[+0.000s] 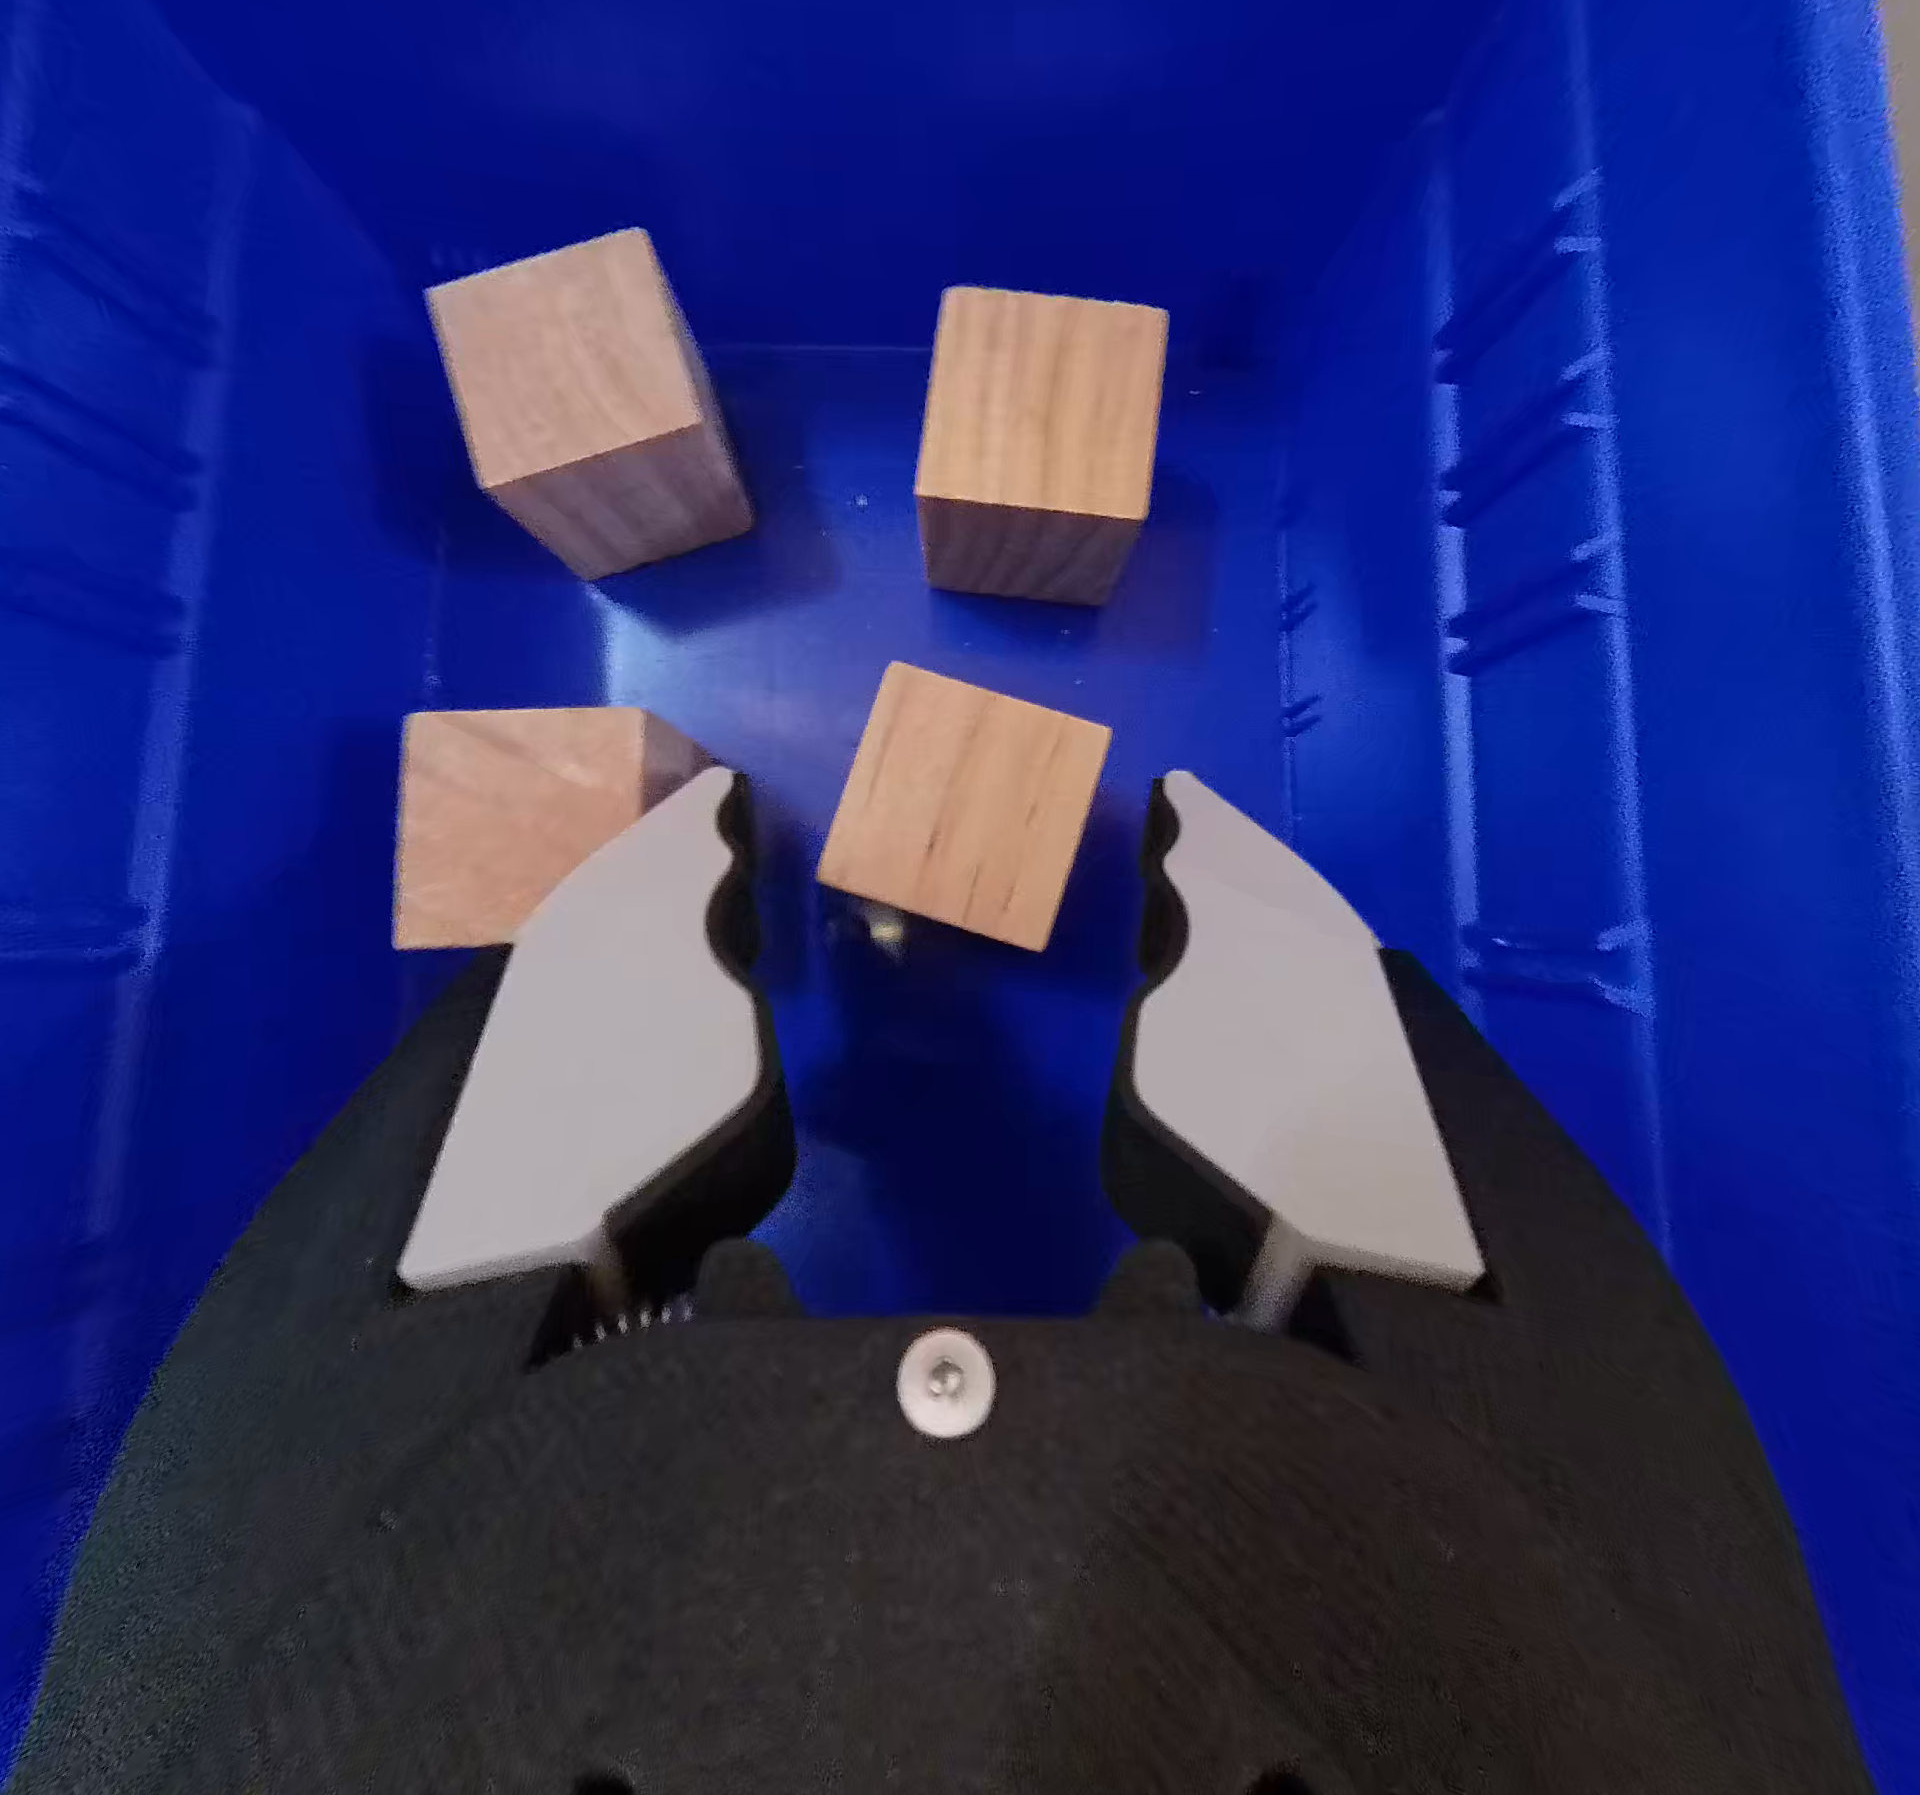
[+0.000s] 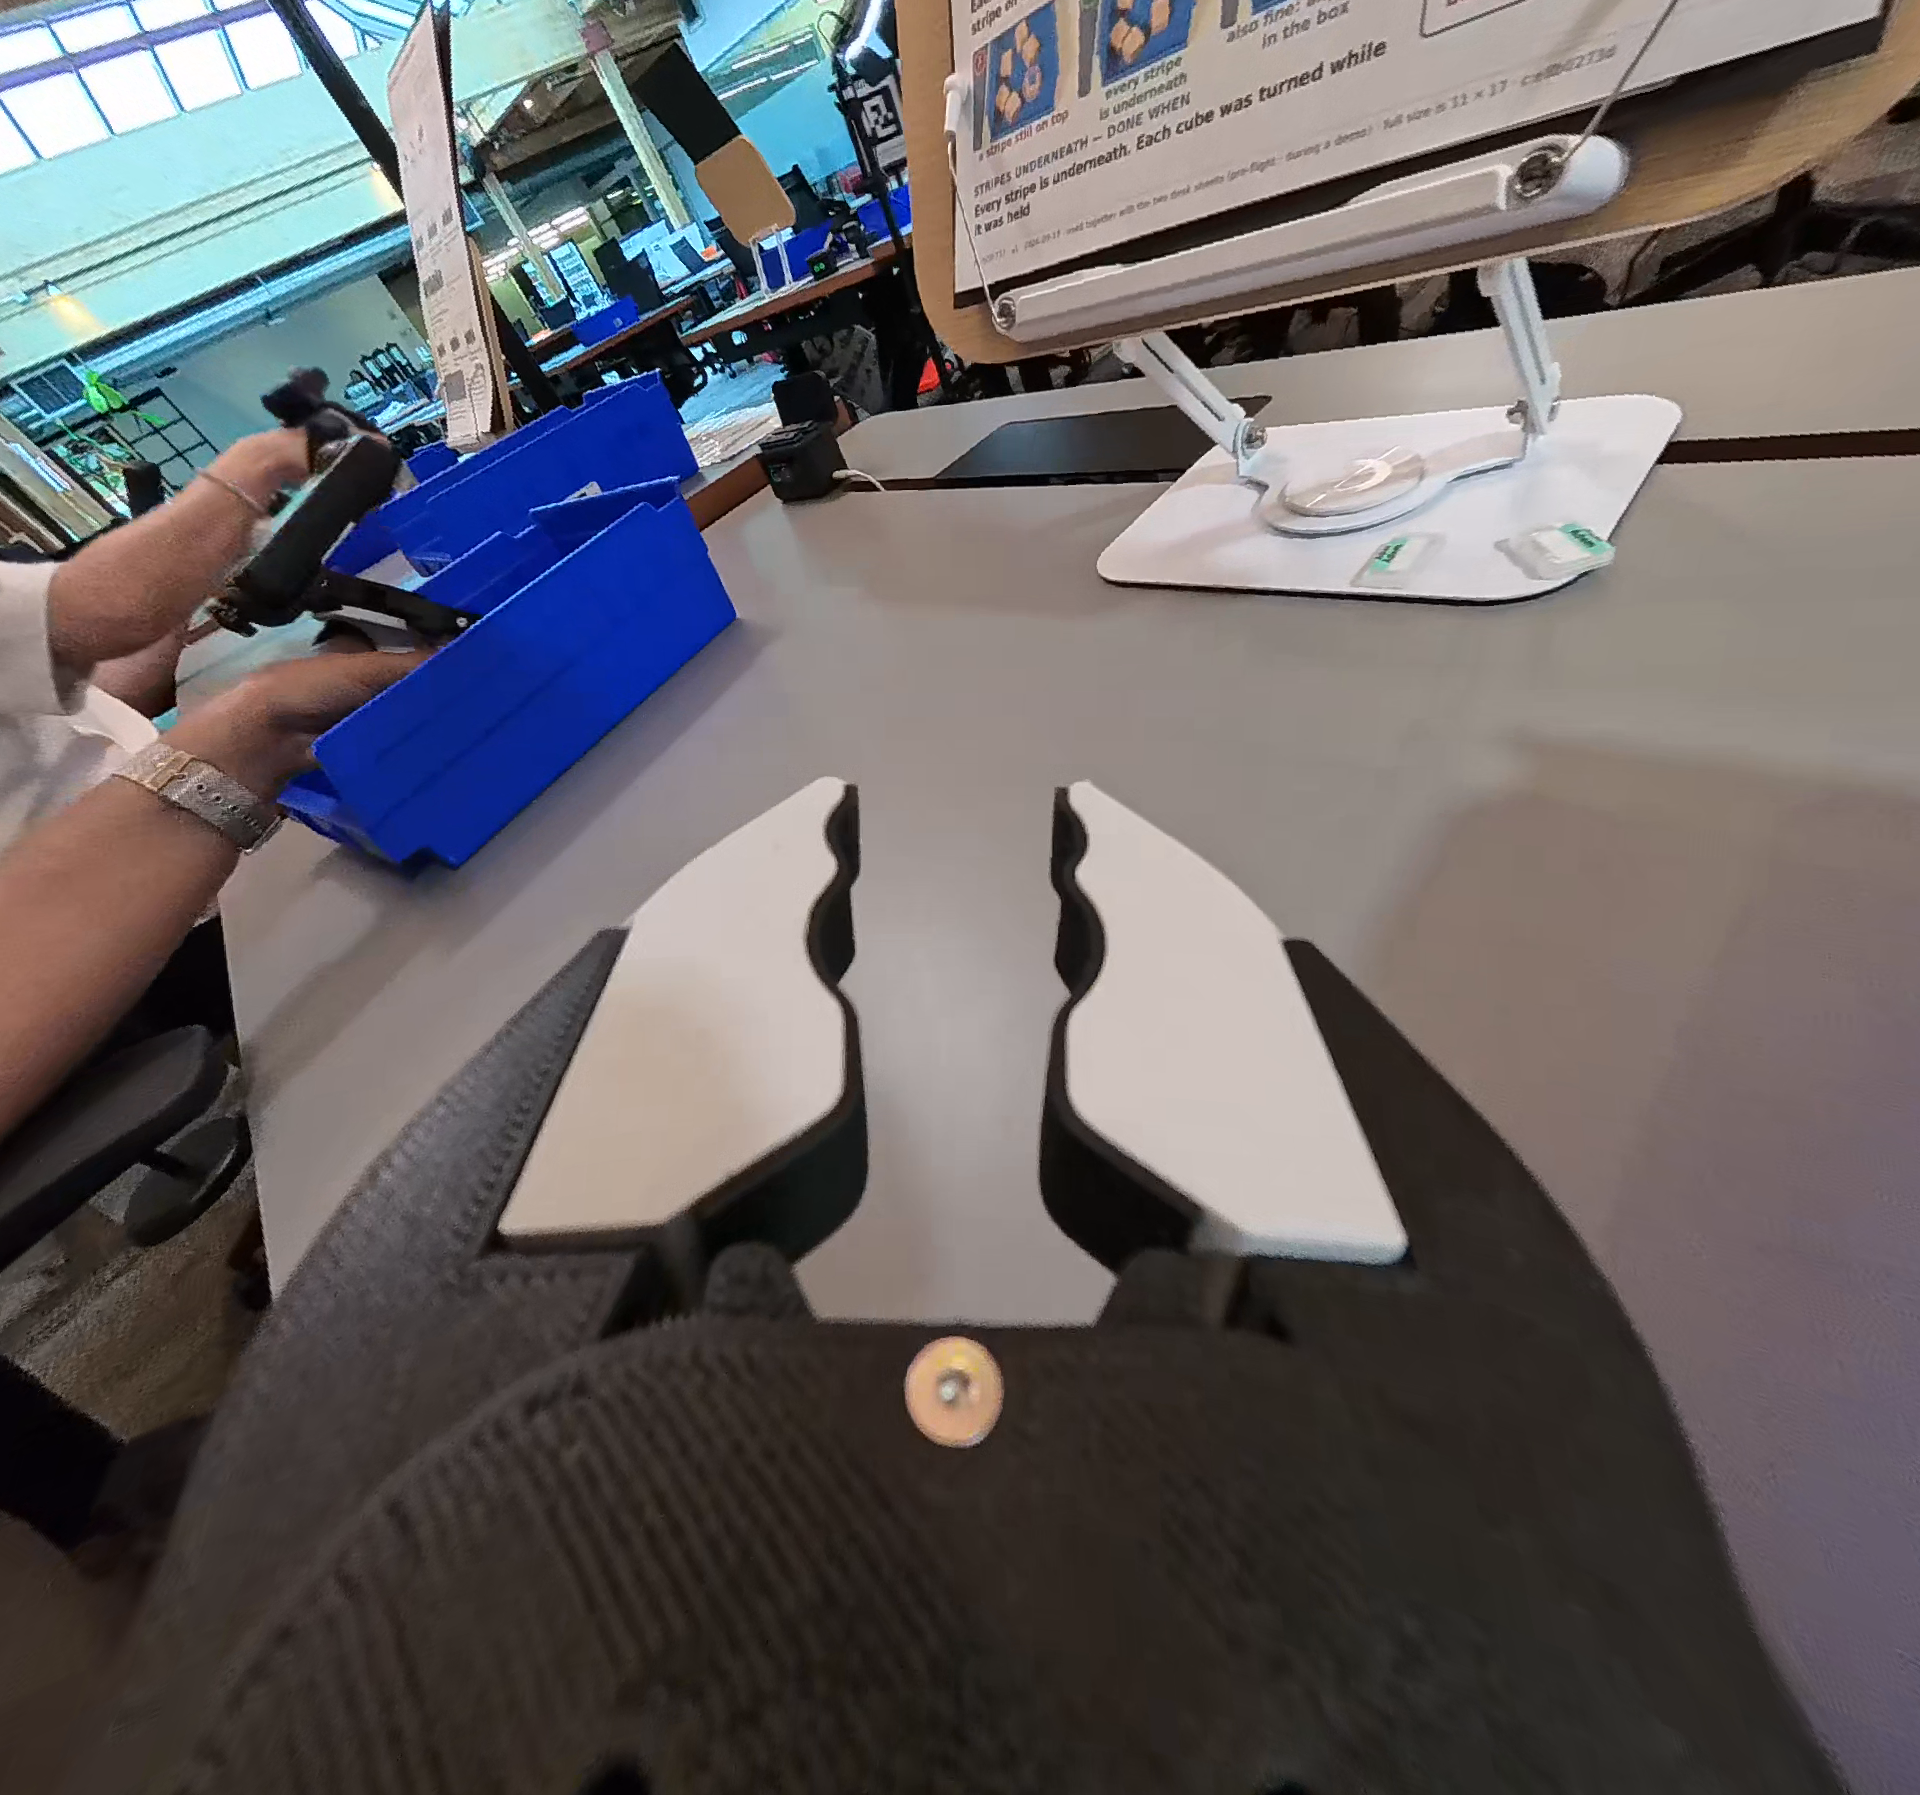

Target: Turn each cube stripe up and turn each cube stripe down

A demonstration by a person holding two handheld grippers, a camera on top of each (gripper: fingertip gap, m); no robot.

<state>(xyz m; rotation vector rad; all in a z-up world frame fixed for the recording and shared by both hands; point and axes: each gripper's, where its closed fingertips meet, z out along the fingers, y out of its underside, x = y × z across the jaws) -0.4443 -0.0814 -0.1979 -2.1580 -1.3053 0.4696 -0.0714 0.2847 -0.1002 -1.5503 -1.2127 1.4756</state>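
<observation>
In the left wrist view several plain wooden cubes lie on the floor of a blue bin (image 1: 1558,498): far left (image 1: 582,395), far right (image 1: 1039,426), near left (image 1: 499,820) and near right (image 1: 961,800). No stripe shows on any visible face. My left gripper (image 1: 945,789) is open and empty, above the near right cube, which sits in the gap between the fingertips. Its left finger (image 1: 623,997) hides part of the near left cube. My right gripper (image 2: 956,795) is open and empty over the bare grey table (image 2: 1351,810), away from the bin.
The bin's tall ribbed walls close in on all sides of the cubes. In the right wrist view, blue bins (image 2: 540,685) stand at the table's left edge with a person's hands (image 2: 239,706) and a black hand-held tool (image 2: 312,530) at them. A white stand (image 2: 1392,498) with a sheet stands at the back.
</observation>
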